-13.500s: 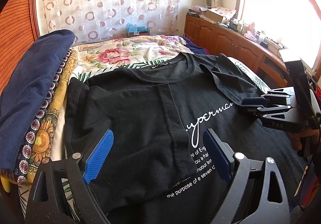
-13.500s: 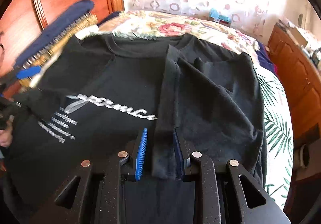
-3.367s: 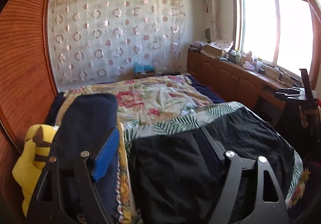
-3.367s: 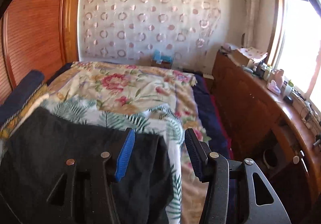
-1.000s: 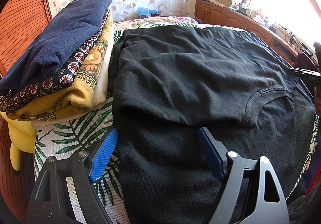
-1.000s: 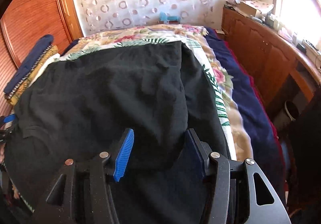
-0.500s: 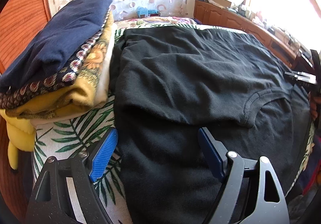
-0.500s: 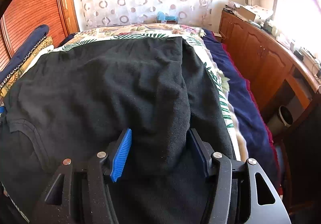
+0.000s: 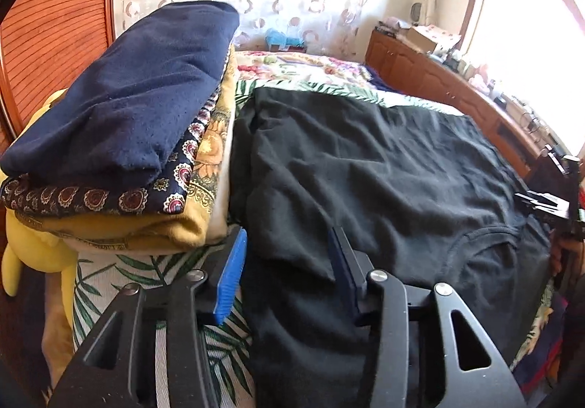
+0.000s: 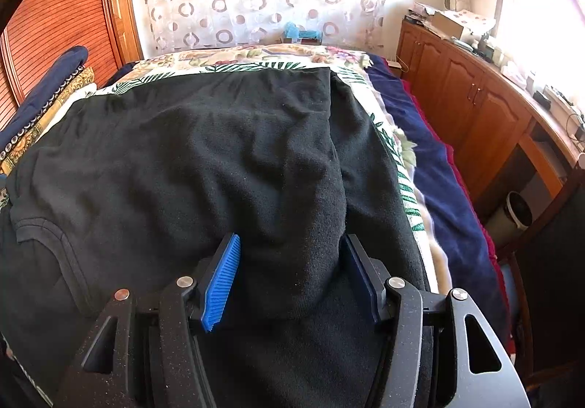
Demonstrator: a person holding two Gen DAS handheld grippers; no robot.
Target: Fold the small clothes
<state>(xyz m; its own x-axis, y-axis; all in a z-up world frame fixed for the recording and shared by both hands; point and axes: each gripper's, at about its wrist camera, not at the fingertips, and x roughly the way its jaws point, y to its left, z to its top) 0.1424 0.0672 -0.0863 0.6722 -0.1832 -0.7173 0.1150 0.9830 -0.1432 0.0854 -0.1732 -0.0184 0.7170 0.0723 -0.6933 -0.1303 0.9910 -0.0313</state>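
Note:
A black T-shirt (image 9: 384,170) lies folded across the bed, its collar (image 9: 486,239) towards the near right. My left gripper (image 9: 289,269) straddles the shirt's near left edge. Its jaws are closing with the cloth between them, and the blue pad's face still shows. In the right wrist view the same shirt (image 10: 182,152) fills the bed, with the collar (image 10: 44,228) at the left. My right gripper (image 10: 290,272) stands open around a raised ridge of the cloth at the shirt's right side. That right gripper (image 9: 544,203) also shows at the left wrist view's right edge.
A stack of folded clothes (image 9: 128,108), navy on top, sits close to the shirt's left, above a yellow plush toy (image 9: 33,247). The floral bed cover (image 9: 299,67) extends beyond. A navy blanket (image 10: 431,159), wooden cabinets (image 10: 475,97) and a bin (image 10: 515,210) line the right side.
The left jaws have narrowed around the shirt's left edge, and the left gripper has shifted a little, so the clothes stack looms nearer. The right gripper has barely moved.

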